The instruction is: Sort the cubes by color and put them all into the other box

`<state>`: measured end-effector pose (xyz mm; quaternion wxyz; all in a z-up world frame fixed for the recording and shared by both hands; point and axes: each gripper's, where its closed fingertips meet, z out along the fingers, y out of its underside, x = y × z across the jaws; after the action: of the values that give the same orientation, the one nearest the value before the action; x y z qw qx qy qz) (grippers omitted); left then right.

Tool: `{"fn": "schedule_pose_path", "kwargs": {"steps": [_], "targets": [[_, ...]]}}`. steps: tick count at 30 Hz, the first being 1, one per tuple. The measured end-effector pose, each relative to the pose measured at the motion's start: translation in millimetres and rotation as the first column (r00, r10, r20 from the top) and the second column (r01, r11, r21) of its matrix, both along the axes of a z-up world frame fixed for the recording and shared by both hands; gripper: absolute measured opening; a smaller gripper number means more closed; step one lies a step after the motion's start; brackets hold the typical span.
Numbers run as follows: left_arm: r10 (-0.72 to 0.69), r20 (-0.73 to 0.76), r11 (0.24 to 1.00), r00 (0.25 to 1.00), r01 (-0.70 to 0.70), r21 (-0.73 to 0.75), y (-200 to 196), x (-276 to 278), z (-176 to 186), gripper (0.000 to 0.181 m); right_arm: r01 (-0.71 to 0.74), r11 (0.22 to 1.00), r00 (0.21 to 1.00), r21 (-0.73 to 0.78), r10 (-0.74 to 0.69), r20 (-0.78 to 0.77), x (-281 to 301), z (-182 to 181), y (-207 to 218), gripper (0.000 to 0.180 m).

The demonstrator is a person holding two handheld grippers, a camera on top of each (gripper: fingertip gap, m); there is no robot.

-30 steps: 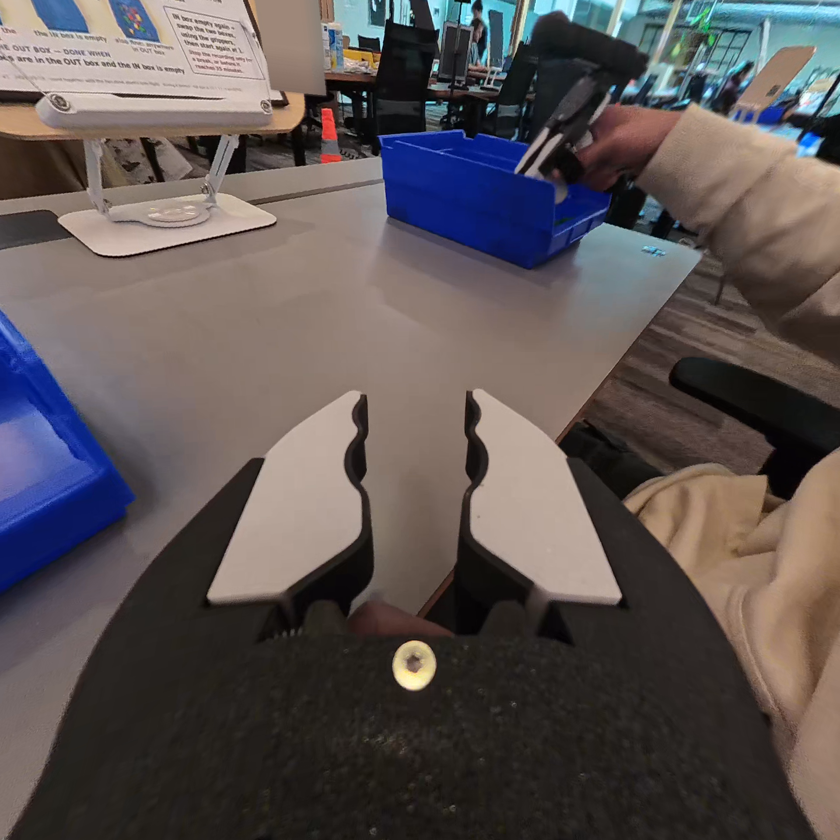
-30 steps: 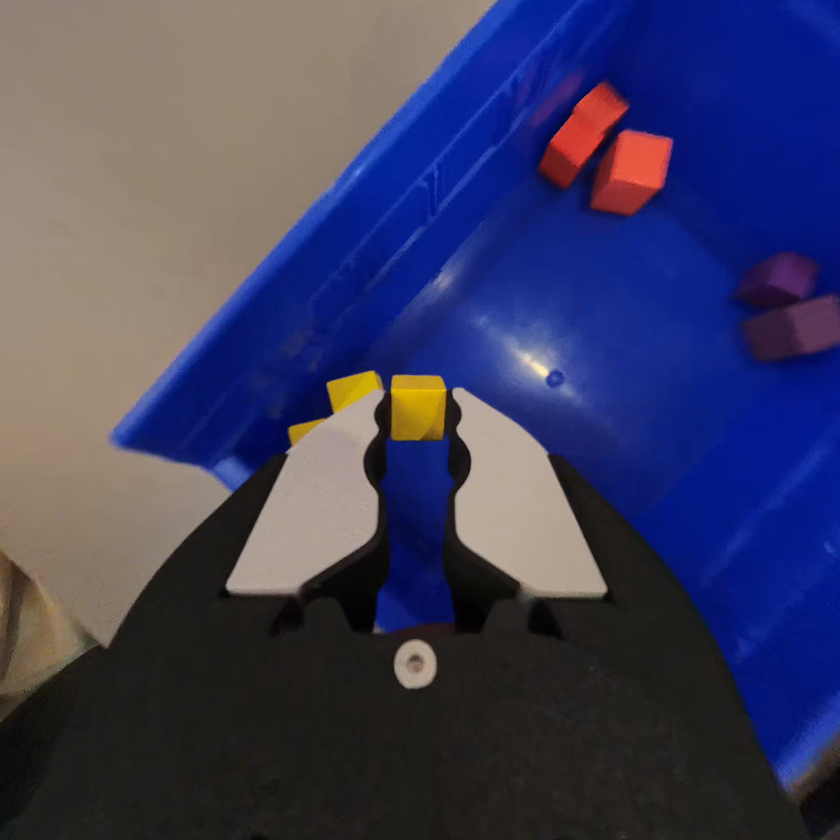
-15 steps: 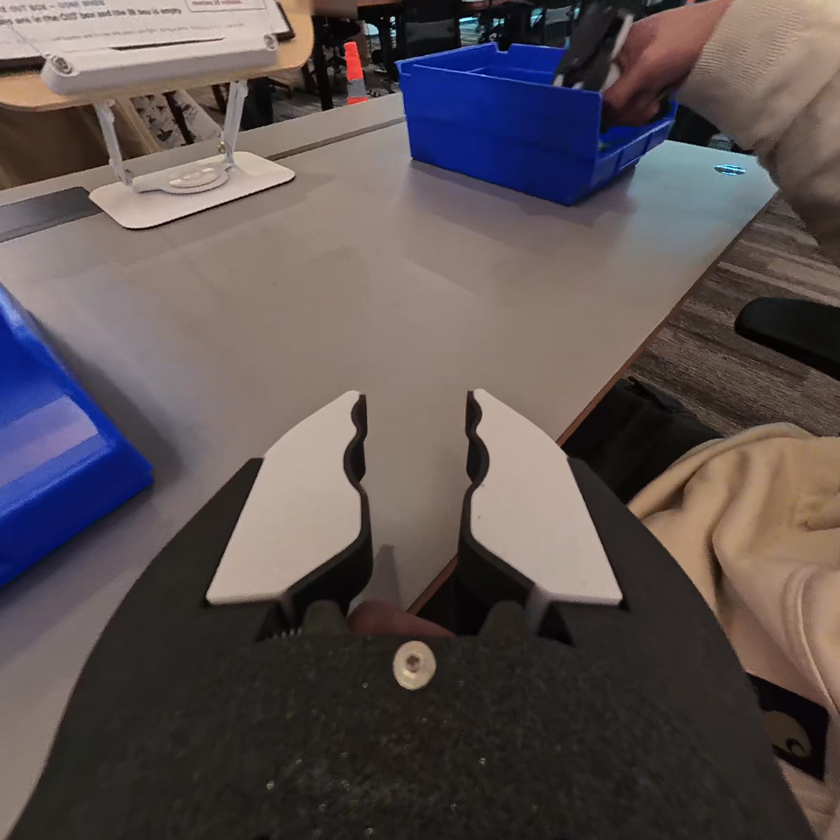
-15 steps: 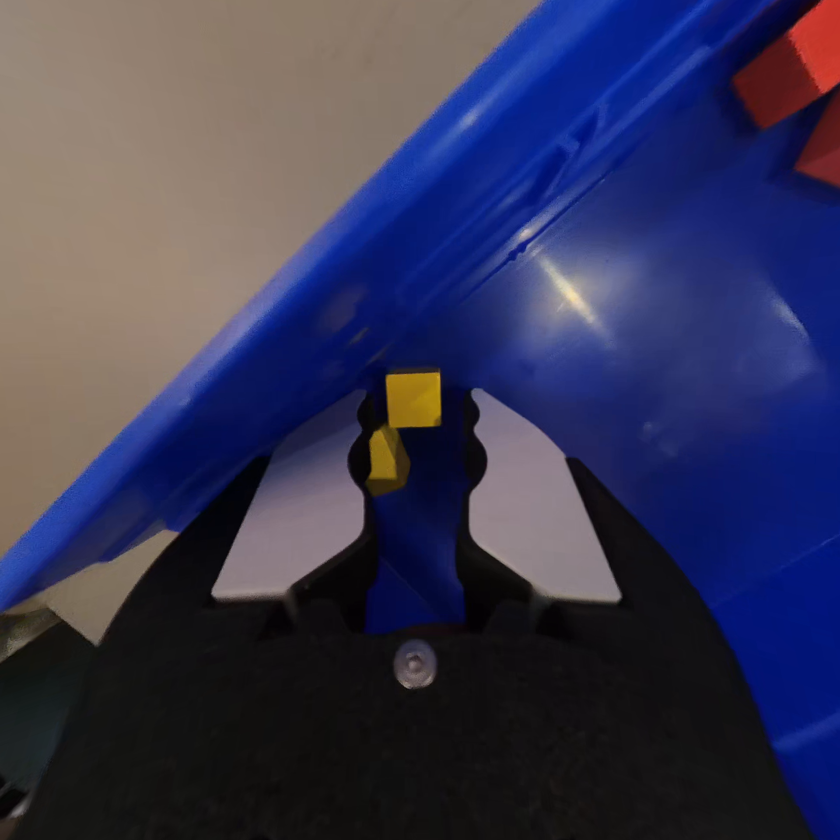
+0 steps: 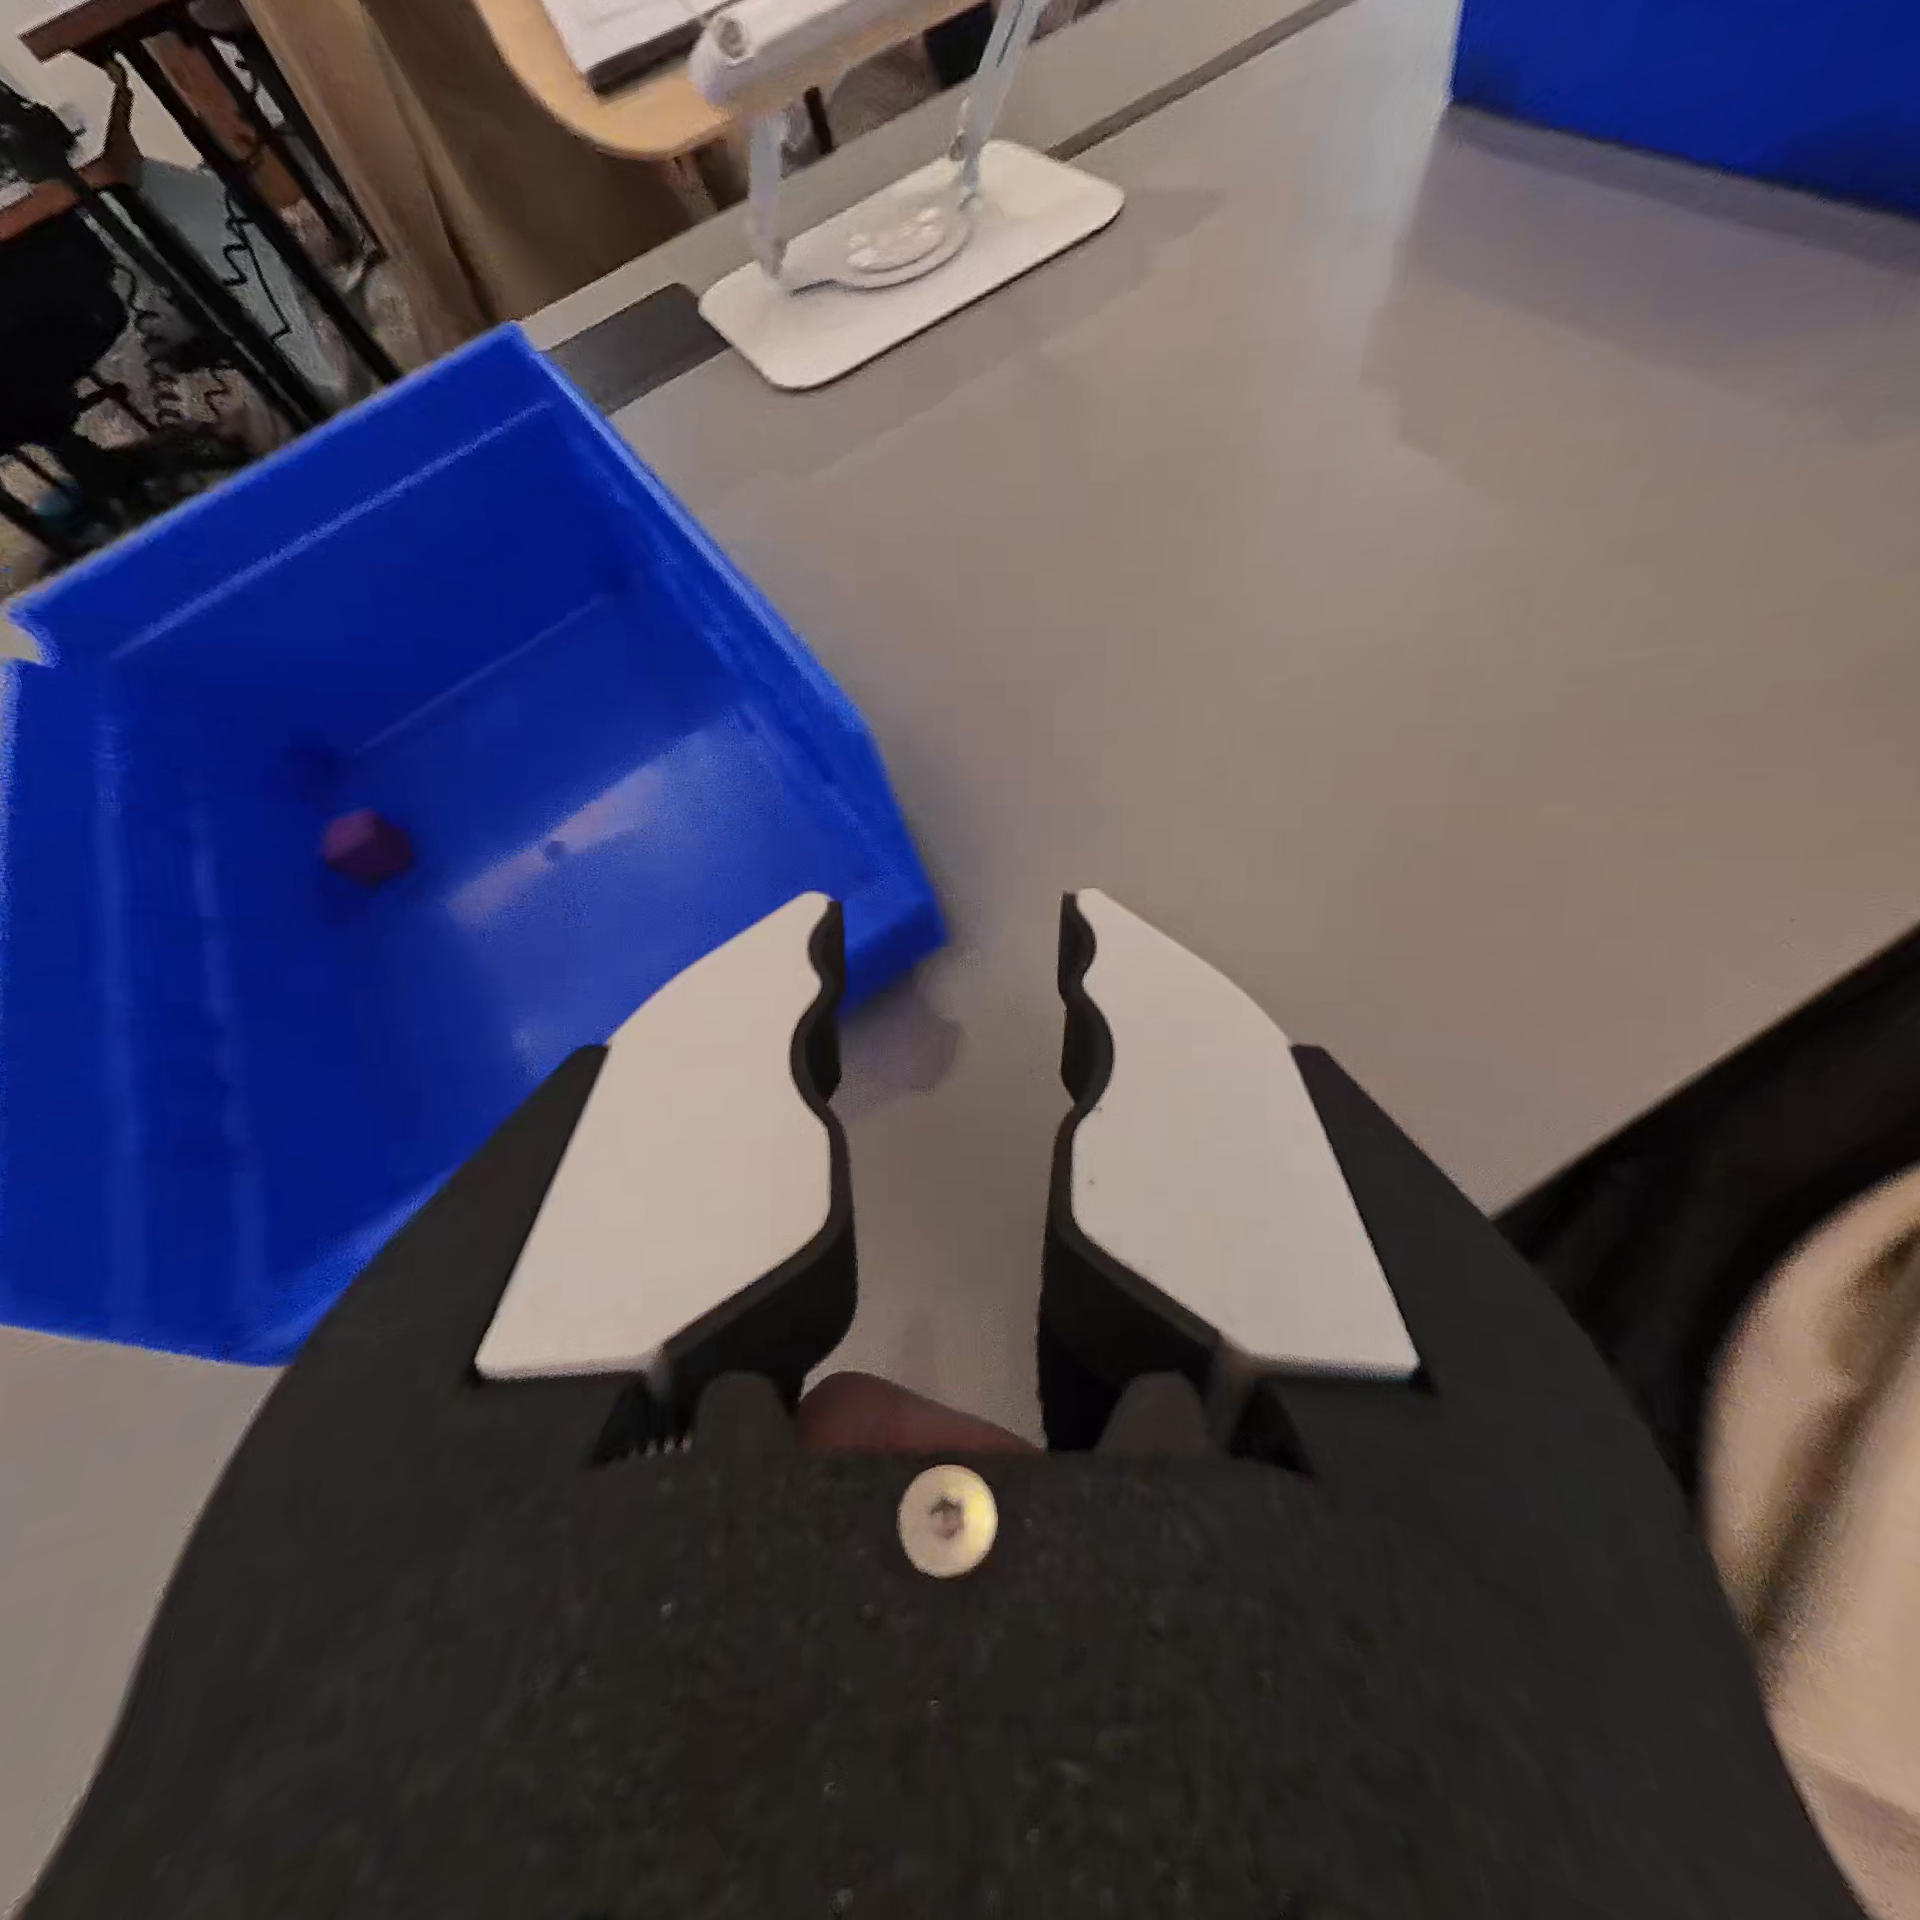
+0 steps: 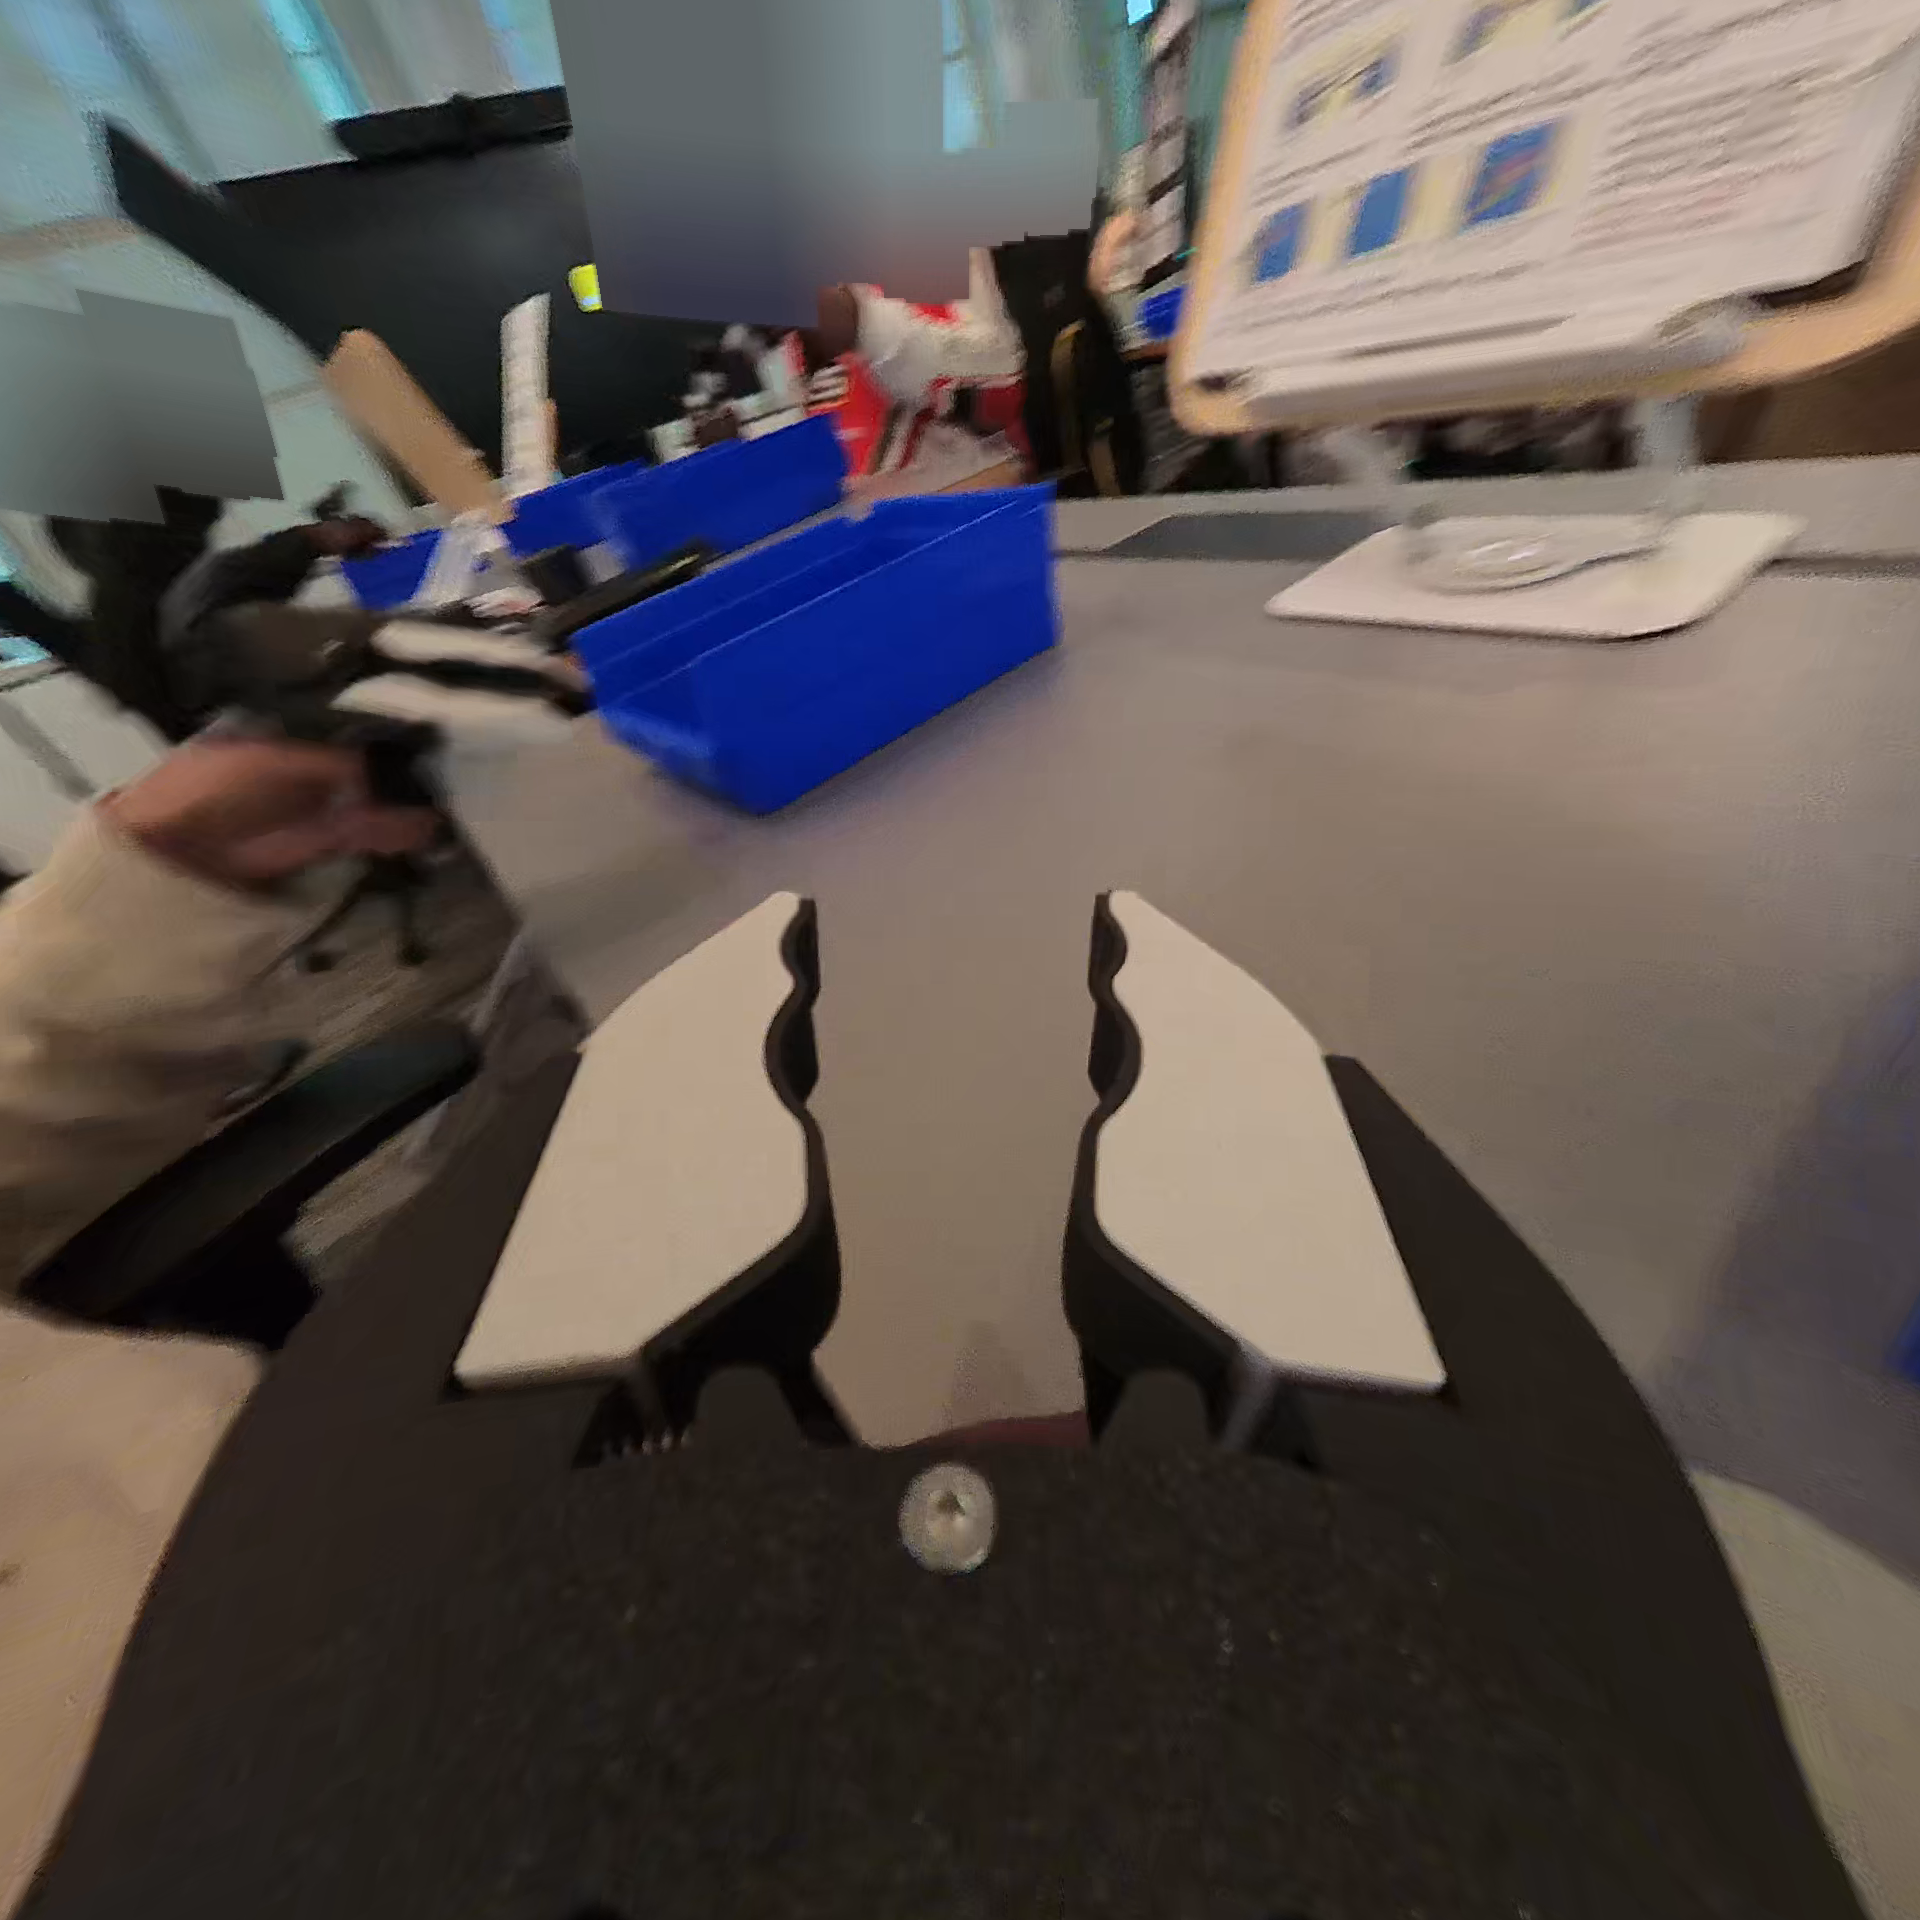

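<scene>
On the grey table [image 5: 1299, 675] near your left side sits a blue box [image 5: 727, 675]. One purple cube [image 5: 364, 847] lies on the floor of that box, close to its far wall. A darker spot sits just behind the cube, but it is too blurry to tell what it is.

Your left gripper [image 5: 945, 914] hangs over the table right beside the near corner of the box. Its two fingers are spread apart and nothing is between them. Only bare table shows in the gap.

Your right gripper [image 6: 954, 912] is over the middle of the table. Its fingers are spread wide too, and they hold nothing.

From the right wrist view, you can see the same blue box [image 6: 831, 644] farther off. Your left gripper [image 6: 468, 675] shows there, just at the near end of the box, held in your hand [image 6: 260, 810] with a cream sleeve [image 6: 94, 997].

A white stand [image 5: 914, 260] with a flat base sits at the far side of the table. It holds up a printed sheet [image 6: 1538, 177]. A bit of a second blue box [image 5: 1683, 94] shows at the top right corner of the left wrist view.
</scene>
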<state>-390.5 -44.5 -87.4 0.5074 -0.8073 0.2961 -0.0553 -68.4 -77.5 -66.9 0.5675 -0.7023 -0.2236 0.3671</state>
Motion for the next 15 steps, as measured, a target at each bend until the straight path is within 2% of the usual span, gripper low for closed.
{"fn": "schedule_pose_path", "kwargs": {"steps": [5,8,11,13,15], "targets": [[0.074,-0.221,0.988,0.973,-0.102,-0.114,72.8,-49.2,19.1,0.040,-0.217,0.965,0.976,-0.147,0.217,-0.020,-53.8,-37.3,-24.7,0.049],[0.087,-0.429,0.956,0.899,-0.196,-0.217,127.0,-85.2,6.1,0.043,-0.252,0.955,0.967,-0.154,0.254,-0.004,-63.0,-47.6,-31.1,0.048],[-0.034,-0.660,0.934,0.751,-0.210,-0.288,175.9,-117.8,-15.0,0.040,-0.254,0.957,0.965,-0.142,0.261,0.034,-63.7,-53.8,-33.5,0.048],[-0.216,-0.782,0.923,0.584,-0.140,-0.360,193.7,-133.0,-32.3,0.041,-0.257,0.957,0.963,-0.137,0.265,0.042,-62.4,-54.3,-34.4,0.047],[-0.361,-0.814,0.888,0.456,-0.099,-0.449,202.9,-140.2,-49.5,0.039,-0.253,0.958,0.964,-0.132,0.262,0.051,-60.0,-54.1,-34.8,0.047]]}}
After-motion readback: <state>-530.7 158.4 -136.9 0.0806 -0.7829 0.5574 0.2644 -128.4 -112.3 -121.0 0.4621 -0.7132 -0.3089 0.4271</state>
